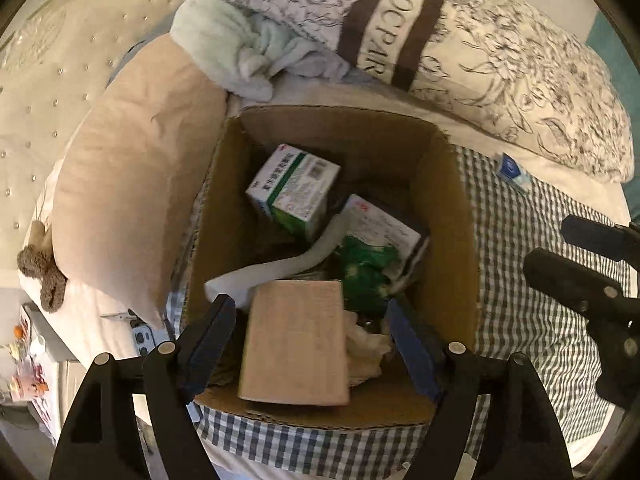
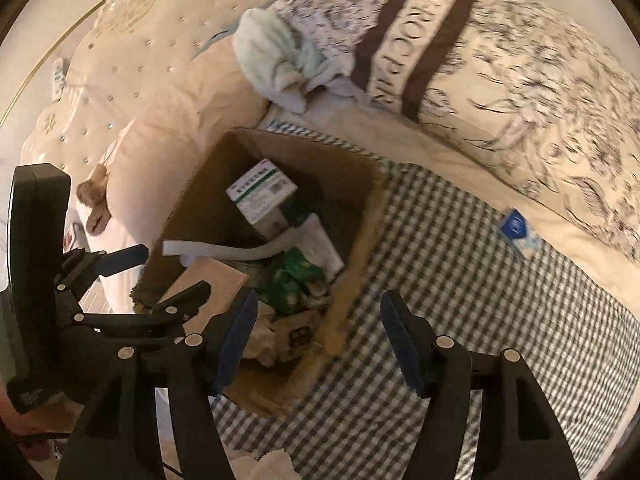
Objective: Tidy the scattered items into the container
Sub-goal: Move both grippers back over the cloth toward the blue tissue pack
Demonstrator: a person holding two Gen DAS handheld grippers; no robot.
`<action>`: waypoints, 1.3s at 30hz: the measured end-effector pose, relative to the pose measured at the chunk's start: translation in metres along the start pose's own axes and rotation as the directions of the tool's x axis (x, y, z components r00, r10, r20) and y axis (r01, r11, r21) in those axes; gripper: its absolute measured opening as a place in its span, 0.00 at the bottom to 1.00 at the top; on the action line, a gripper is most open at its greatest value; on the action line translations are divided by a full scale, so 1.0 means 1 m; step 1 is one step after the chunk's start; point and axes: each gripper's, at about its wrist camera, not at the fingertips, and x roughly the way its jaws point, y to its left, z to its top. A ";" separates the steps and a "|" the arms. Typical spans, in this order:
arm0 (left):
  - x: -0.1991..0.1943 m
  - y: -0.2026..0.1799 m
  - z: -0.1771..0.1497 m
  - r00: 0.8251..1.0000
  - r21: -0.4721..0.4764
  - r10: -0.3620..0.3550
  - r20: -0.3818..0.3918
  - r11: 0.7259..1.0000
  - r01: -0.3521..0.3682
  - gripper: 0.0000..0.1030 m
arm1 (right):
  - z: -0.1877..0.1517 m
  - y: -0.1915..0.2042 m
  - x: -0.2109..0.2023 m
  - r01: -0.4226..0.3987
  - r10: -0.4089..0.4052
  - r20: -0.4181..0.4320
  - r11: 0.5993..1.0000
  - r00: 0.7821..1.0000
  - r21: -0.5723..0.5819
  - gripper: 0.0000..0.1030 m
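While the left gripper (image 1: 310, 334) hangs wide open over the near end of the cardboard box (image 1: 448, 184), a tan flat box (image 1: 296, 344) lies between its fingers, untouched by either pad, its long axis running from the box's near wall toward the far wall. Beyond it inside the cardboard box, a green-and-white medicine carton (image 1: 294, 188) lies tilted. Right of the box, the right gripper (image 2: 318, 338) stands open and empty over the checked cloth (image 2: 460, 280), where a small blue packet (image 2: 516, 228) lies.

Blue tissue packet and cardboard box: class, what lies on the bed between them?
Only bare checked blanket separates the blue tissue packet from the cardboard box; the right wrist view shows it best.
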 end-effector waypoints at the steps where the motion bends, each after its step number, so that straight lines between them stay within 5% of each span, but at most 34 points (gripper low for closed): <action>1: -0.003 -0.005 0.000 1.000 0.007 0.000 0.003 1.000 0.000 0.85 | -0.004 -0.006 -0.005 0.008 -0.008 0.005 1.000 1.000 0.011 0.62; 11: -0.036 -0.074 -0.009 0.999 0.091 -0.031 0.045 0.996 0.027 0.94 | -0.055 -0.072 -0.070 0.095 -0.110 0.093 0.984 0.990 0.147 0.73; 22: -0.058 -0.155 -0.031 0.996 0.160 -0.060 0.061 0.986 0.049 0.95 | -0.111 -0.128 -0.123 0.152 -0.182 0.140 0.967 0.973 0.203 0.73; 39: -0.031 -0.221 -0.016 0.998 0.106 -0.064 0.006 0.992 0.063 0.96 | -0.120 -0.202 -0.114 0.140 -0.169 0.115 0.965 0.979 0.223 0.73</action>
